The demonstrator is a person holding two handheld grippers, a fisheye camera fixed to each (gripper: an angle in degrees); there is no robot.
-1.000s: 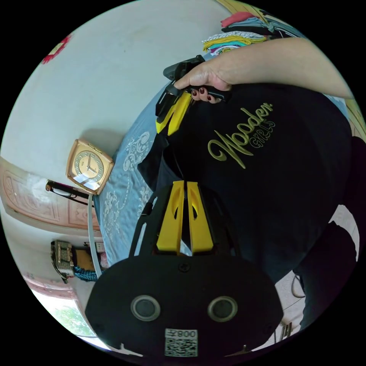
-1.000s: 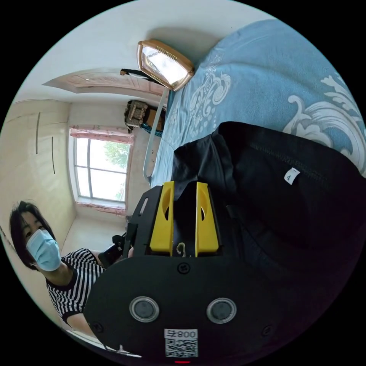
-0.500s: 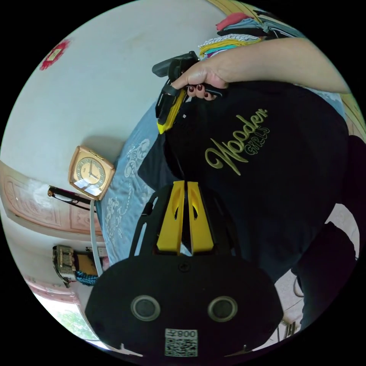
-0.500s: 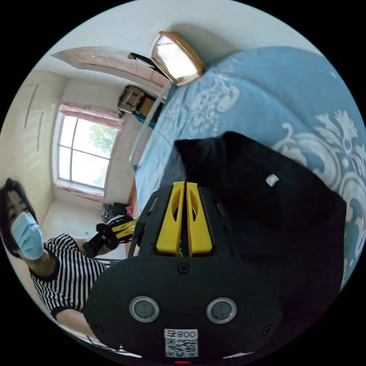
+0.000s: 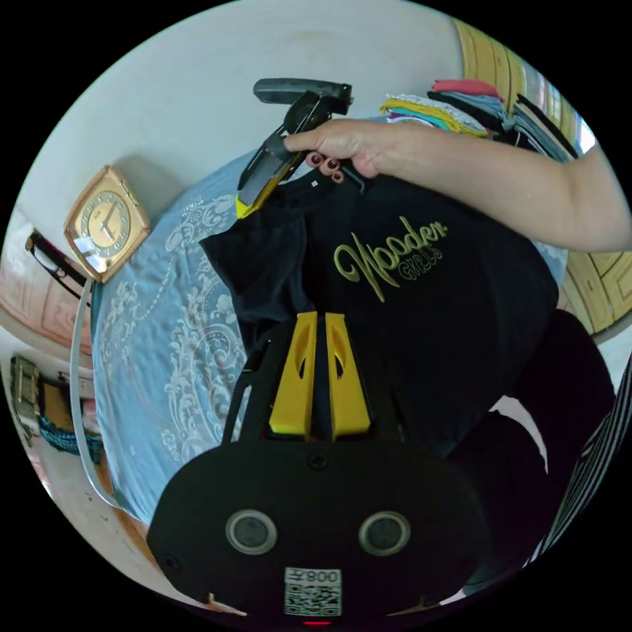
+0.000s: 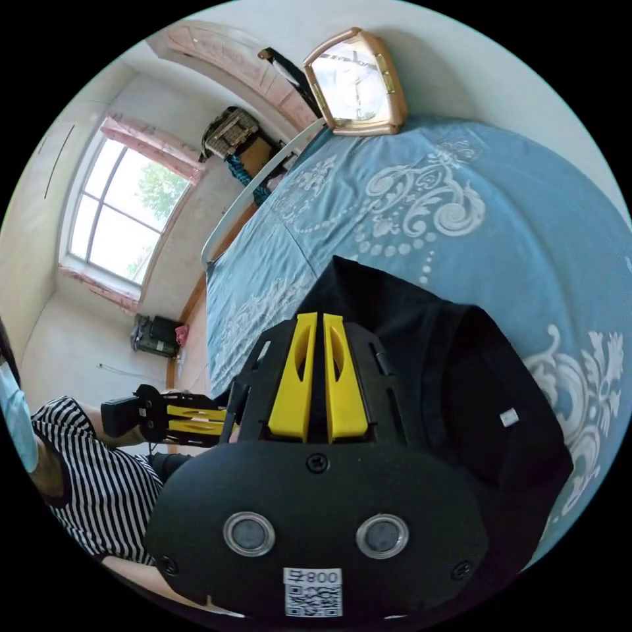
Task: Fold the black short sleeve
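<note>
- Shirt (image 5: 421,309) (black short sleeve) held up over blue bed (image 5: 151,342), partly draped on it.
- Left gripper (image 5: 319,322) and right gripper (image 6: 319,322) jaws narrow, apparently pinching shirt fabric.
- Step: spreading. Next: lay flat w/ even tension.

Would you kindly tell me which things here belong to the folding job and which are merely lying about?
Job in hand:
- black short-sleeved T-shirt with gold lettering
- left claw, shut on the shirt
- right claw, shut on the shirt
- blue patterned bedspread, under the shirt

Lying about:
- square gold-framed clock
- stack of folded coloured clothes
</note>
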